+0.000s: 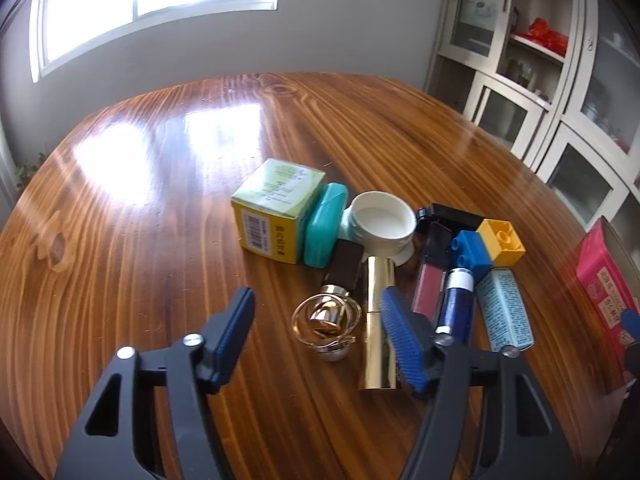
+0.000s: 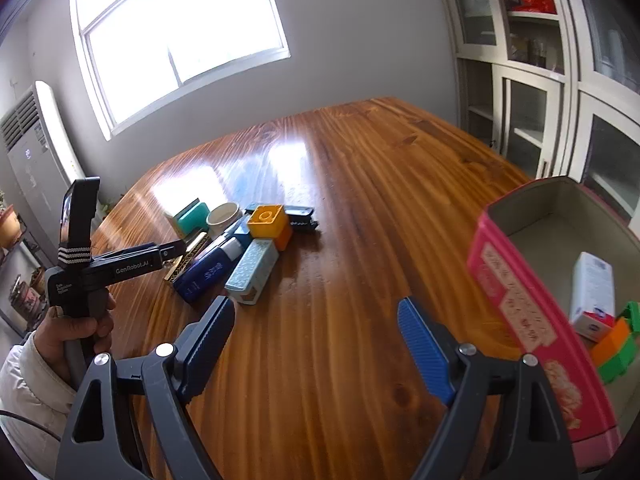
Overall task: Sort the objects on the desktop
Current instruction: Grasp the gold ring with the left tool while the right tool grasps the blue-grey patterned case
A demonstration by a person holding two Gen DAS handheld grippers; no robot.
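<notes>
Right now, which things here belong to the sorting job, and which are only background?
Job: pink box; yellow block; blue bottle; gold tube; teal case; white jar.
Background: window; cabinet; air conditioner.

Yellow brick (image 1: 502, 240), blue brick (image 1: 471, 254) — pink tin (image 2: 532, 320), striped-grain table (image 2: 340, 320)

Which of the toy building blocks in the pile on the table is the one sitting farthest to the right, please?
The yellow block: in the left wrist view it sits at the pile's right edge, with the blue block against its left side.
</notes>
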